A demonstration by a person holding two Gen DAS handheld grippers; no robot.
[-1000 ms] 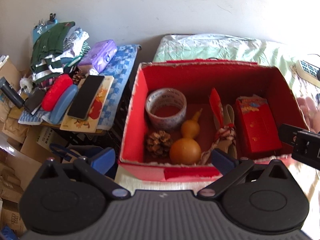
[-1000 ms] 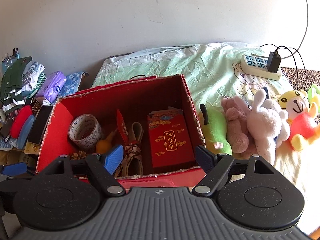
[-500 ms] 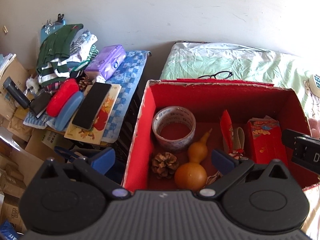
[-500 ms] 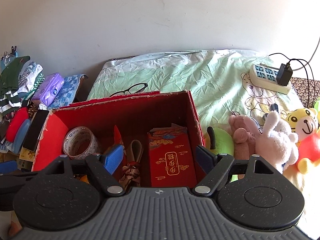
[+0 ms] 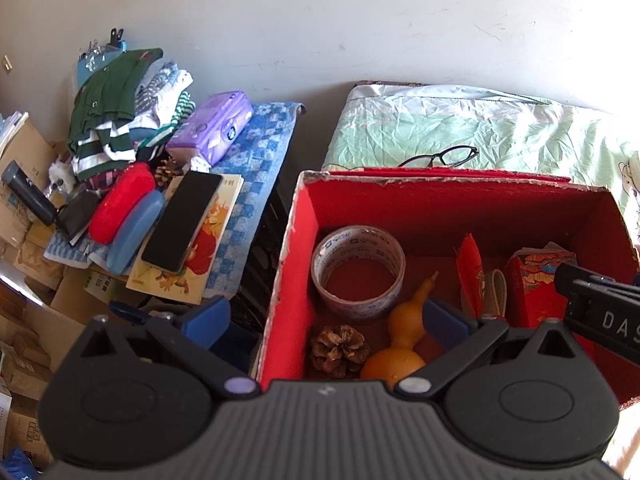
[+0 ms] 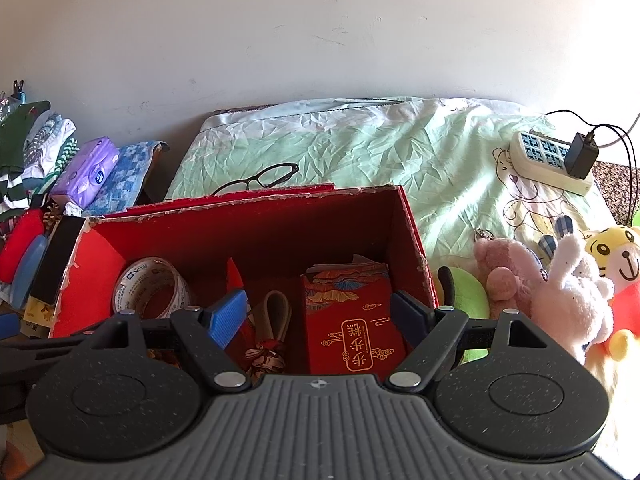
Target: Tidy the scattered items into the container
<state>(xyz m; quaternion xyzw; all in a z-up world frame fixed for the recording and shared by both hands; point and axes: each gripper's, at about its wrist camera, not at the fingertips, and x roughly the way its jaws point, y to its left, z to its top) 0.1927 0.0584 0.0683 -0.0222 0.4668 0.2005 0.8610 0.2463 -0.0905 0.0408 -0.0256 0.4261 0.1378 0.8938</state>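
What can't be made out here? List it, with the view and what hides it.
- Gourd: its base, left wrist view, behind the left gripper body.
- Glasses: lower part, both views, behind the red box back wall.
- Red envelope pack: gold print too small to read, right wrist view.

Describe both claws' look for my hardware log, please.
Each claw, left and right, has a ribbed dark-grey body, two round black speckled housings, black linkage arms with silver pivots, and blue ridged fingertips. White letters "DAS" mark the right unit's side in the left view.
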